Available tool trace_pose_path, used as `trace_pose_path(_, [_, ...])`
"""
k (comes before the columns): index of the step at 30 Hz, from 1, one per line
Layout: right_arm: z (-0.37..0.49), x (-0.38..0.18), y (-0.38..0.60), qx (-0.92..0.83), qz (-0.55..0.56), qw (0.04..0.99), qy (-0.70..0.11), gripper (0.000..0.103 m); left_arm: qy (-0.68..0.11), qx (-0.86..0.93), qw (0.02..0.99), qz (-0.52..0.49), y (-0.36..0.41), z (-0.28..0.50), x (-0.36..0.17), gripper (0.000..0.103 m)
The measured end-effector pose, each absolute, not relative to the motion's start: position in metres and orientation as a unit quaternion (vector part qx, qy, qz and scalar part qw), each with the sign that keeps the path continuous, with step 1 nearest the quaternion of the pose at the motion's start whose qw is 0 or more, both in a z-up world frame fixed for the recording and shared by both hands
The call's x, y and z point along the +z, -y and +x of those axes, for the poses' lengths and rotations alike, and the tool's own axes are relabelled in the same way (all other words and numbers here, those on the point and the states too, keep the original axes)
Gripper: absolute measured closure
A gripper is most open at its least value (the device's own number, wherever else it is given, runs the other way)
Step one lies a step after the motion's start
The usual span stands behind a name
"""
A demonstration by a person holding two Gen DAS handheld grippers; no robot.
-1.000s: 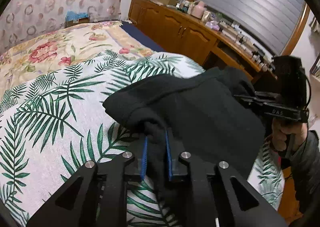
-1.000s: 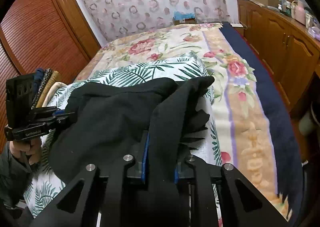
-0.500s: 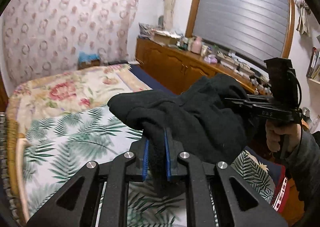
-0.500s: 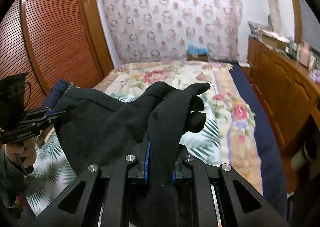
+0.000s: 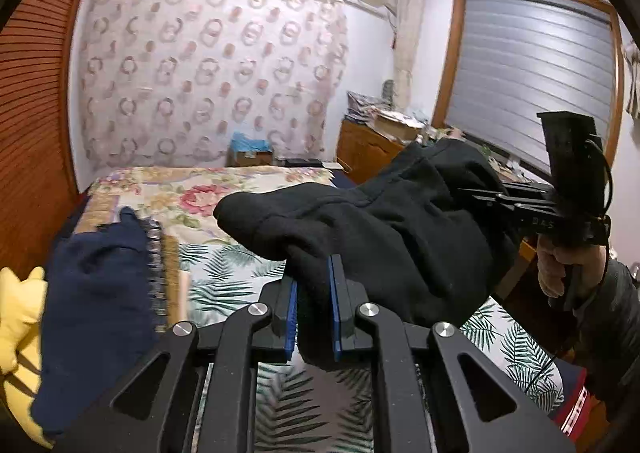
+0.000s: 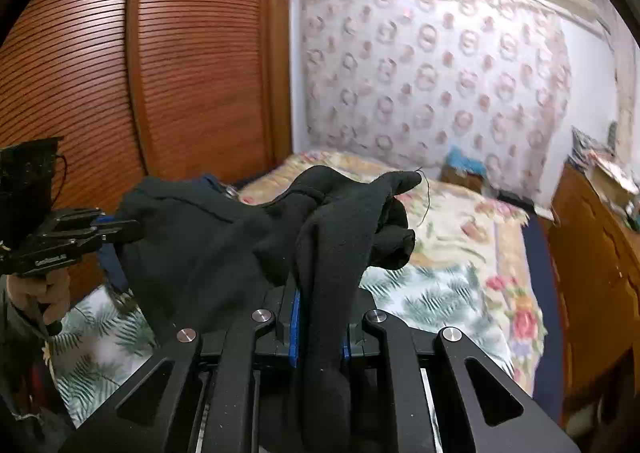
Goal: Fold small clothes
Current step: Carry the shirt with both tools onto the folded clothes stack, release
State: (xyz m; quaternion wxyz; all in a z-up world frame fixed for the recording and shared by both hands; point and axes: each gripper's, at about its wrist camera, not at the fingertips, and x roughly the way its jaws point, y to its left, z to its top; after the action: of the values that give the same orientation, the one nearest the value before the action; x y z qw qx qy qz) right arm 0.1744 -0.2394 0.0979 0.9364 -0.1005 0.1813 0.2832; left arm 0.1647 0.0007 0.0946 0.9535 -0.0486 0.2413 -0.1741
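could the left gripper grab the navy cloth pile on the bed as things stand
Probably not yet. The left gripper is shut on the black garment, which the right gripper also holds. The navy cloth pile lies near, uncovered, but the gripper is occupied.

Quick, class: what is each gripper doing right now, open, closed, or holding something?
Left gripper: closed on the black garment.
Right gripper: closed on the same black garment, at another part.
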Motion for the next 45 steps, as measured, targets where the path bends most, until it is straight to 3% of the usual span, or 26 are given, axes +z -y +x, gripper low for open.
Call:
trace_pose_path(8, [0.184,0.089,0.253,0.296,-0.104,0.930,-0.190,0.088,-0.232,-0.172,0.956,-0.045,-0.008,0.161,0.104,0.089])
trace_pose_path(29, [0.161,0.188,0.144,0.450,-0.206,0.864,-0.093,0.088,-0.168,-0.025,0.984,-0.048,-0.097,0.044,0.157,0.089])
trace_pose_path(35, [0.218,0.166,0.098,0.483,-0.238,0.832,-0.136,0.088,-0.204,0.013,0.977,-0.066,-0.127,0.039,0.120,0.089])
trace_pose_path(45, [0.348,0.131,0.012,0.486,-0.291,0.803,-0.182,0.088,-0.276,0.046,0.955,-0.098,-0.169,0.105,0.043,0.089])
